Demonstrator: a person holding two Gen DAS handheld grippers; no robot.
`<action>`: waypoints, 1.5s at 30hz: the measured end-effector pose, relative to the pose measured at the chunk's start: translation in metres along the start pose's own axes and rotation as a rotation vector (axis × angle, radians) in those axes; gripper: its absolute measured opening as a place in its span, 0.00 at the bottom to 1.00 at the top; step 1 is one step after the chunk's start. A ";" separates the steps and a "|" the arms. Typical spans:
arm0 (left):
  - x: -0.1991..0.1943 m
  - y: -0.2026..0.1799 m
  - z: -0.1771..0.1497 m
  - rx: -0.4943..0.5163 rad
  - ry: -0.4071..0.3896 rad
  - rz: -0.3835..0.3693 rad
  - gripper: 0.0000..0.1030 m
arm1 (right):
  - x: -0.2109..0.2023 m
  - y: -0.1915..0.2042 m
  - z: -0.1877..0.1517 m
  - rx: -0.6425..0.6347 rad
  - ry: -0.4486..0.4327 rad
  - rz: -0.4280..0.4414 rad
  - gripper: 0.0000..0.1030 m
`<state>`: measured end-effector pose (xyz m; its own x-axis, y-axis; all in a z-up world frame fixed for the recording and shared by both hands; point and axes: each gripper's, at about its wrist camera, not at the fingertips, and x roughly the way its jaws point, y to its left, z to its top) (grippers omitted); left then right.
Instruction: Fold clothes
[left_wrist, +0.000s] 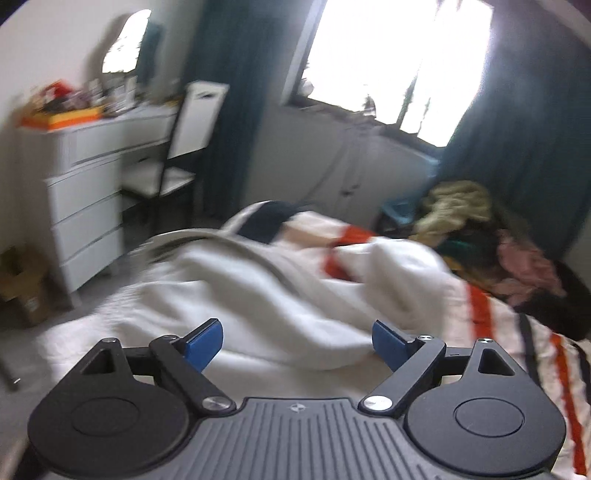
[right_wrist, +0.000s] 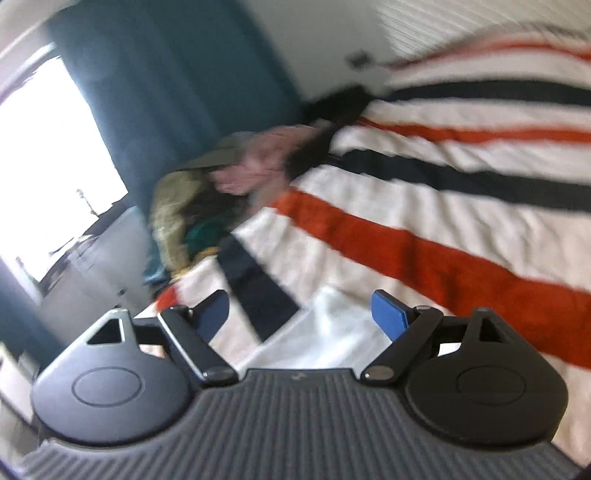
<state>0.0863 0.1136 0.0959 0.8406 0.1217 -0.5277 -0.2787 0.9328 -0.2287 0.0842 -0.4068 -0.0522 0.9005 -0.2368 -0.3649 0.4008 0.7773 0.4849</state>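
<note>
Left gripper (left_wrist: 297, 343) nearest in its own view, blue-padded fingers (left_wrist: 203, 341) spread wide apart, nothing between them, hanging above bunched white cloth (left_wrist: 258, 295) on the bed. Beneath and to the right, white blanket with orange and dark stripes (left_wrist: 554, 354), running off toward the near right. Farther along the bed, dark navy garment (left_wrist: 271, 219) lying at the far end of the white cloth, edges blurred. To the right of that, well apart, loose heap of clothes (left_wrist: 491, 240) in olive, pink and dark tones at the bed's far right side. Left of the bed, white chest of drawers (left_wrist: 85, 206) with cluttered top, then a white-seated chair with black frame (left_wrist: 173, 166). Farthest back, teal curtains (left_wrist: 229, 92) on either side of a bright window (left_wrist: 399, 62).

Right gripper (right_wrist: 301, 314) in the tilted right wrist view, blue-padded fingers likewise wide apart and empty, over the striped blanket (right_wrist: 424, 221). Beyond, same heap of clothes (right_wrist: 221, 177) at the blanket's far edge, too blurred to separate into pieces. Teal curtain (right_wrist: 166, 74) behind it.
</note>
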 end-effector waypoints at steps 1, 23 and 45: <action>0.003 -0.021 -0.003 0.028 -0.007 -0.020 0.87 | -0.006 0.011 -0.001 -0.038 -0.016 0.031 0.84; 0.074 -0.163 -0.135 0.290 -0.068 -0.258 0.90 | -0.029 0.114 -0.070 -0.401 -0.135 0.295 0.83; 0.060 -0.129 -0.133 0.320 -0.151 -0.182 0.90 | -0.024 0.128 -0.102 -0.405 -0.166 0.310 0.83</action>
<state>0.1109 -0.0449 -0.0152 0.9286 -0.0287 -0.3700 0.0196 0.9994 -0.0284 0.0965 -0.2420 -0.0628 0.9940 -0.0240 -0.1067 0.0443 0.9803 0.1925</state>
